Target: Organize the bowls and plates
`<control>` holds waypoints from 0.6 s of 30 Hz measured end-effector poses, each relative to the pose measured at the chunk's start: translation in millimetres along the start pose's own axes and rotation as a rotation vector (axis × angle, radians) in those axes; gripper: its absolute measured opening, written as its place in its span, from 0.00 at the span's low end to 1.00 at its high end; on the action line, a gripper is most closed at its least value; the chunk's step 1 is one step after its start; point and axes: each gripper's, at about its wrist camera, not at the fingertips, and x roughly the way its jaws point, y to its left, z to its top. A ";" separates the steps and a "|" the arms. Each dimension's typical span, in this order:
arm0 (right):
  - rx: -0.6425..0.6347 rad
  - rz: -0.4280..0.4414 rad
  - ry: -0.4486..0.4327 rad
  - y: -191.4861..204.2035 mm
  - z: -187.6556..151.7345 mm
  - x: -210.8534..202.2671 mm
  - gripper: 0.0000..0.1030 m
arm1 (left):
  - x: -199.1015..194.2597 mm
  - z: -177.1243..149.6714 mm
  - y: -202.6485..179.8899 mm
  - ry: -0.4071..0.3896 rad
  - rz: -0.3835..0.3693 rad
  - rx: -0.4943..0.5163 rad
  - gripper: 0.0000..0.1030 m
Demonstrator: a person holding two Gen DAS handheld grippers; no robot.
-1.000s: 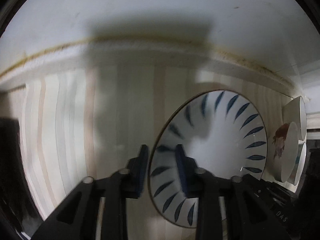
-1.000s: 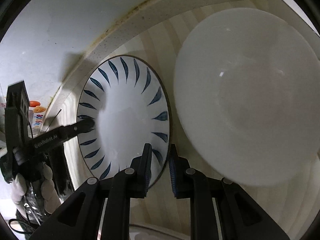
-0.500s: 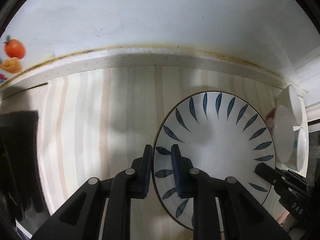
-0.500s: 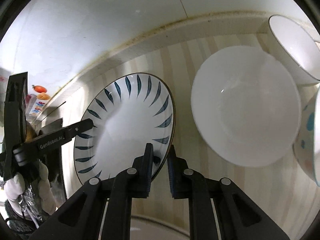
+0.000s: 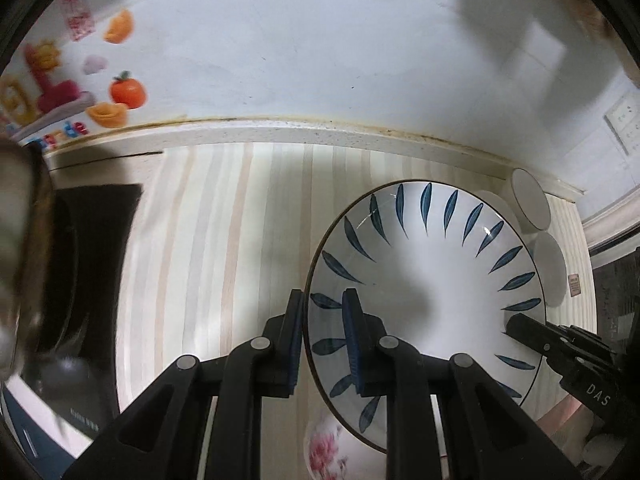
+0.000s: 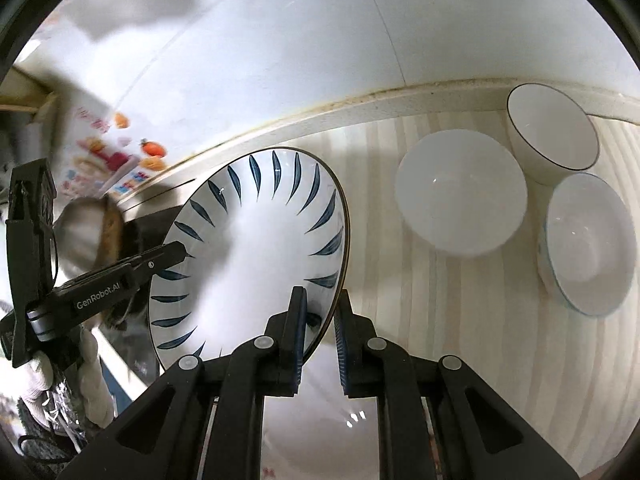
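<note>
left gripper [image 5: 320,336]: jaws clamped, angled steeply down | right gripper [image 6: 320,332]: jaws clamped, angled down

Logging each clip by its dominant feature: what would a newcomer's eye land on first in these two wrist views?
The white plate with blue leaf strokes dominates both views, held tilted above the striped counter, with the left gripper and right gripper each pinching opposite sides of its rim. To its right in the right wrist view sit three white bowls near the wall.
</note>
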 end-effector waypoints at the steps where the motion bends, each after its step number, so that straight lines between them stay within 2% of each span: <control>1: -0.014 0.006 -0.002 1.7 -6.2 -8.4 0.15 | -7.6 -8.2 0.1 -0.007 0.004 -0.005 0.16; 6: -0.048 0.032 -0.001 4.4 -28.0 -31.7 0.15 | -28.8 -38.8 -4.7 -0.030 0.013 -0.038 0.16; 13: -0.070 0.050 0.018 5.1 -60.5 -46.0 0.15 | -45.0 -65.8 -9.6 0.001 0.024 -0.084 0.16; 18: -0.061 0.045 0.024 2.1 -80.7 -45.8 0.15 | -38.7 -85.9 -10.3 0.034 0.019 -0.050 0.16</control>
